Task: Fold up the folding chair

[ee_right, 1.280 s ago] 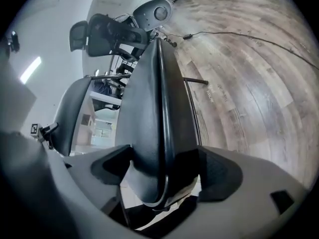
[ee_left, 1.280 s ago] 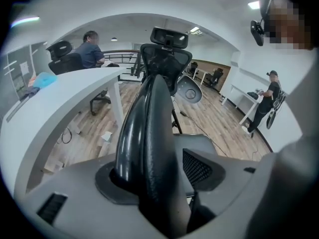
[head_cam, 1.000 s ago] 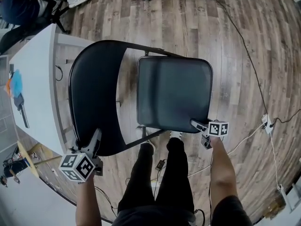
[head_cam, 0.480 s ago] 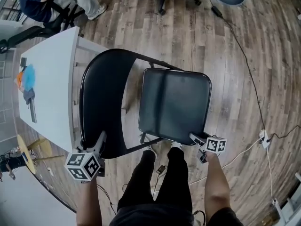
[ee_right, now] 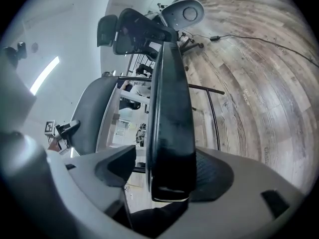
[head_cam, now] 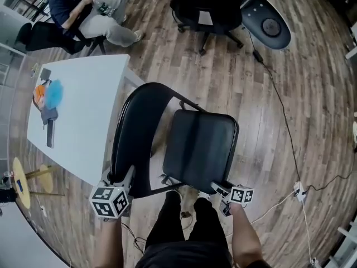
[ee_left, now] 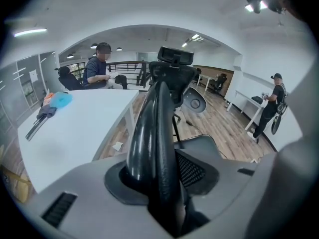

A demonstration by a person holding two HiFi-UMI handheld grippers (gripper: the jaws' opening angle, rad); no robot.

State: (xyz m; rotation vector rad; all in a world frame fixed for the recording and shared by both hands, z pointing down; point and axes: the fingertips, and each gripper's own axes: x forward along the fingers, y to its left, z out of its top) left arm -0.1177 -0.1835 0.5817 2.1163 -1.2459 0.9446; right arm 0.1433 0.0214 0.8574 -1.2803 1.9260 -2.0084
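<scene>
The folding chair (head_cam: pixel 184 144) is seen standing on the wooden floor (head_cam: pixel 262 82), directly in front of the person's legs and just beside the white tabletop (head_cam: pixel 83 116), which lies to its left in the head view. Its dark seat (head_cam: pixel 201 149) is found on the right, and its curved backrest (head_cam: pixel 136 133) on the left, nearest the tabletop. The gap between the two is judged narrow, so the chair is taken to be partly folded. The near front corner of the seat is gripped by the right tongs (head_cam: pixel 218 187). In the right gripper view the seat's edge is seen standing between the jaws, which are closing on it. The near end of the backrest is clamped by the left tongs (head_cam: pixel 126 176). Its rounded rim is seen wedged between those jaws (they too are closing). The long axis of both panels is seen to run away from the person, so each is held at its near end. The seat lies to the right of the backrest, and the coming move is judged to turn on this relation: the seat would have to be swung leftward toward the backrest, with the backrest held steady. The right hand is the nearer to the seat and the left to the backrest. Further off, a black office chair (head_cam: pixel 217 10) and a seated person (head_cam: pixel 83 10) are seen, and a cable (head_cam: pixel 284 121) is seen lying across the floor.
</scene>
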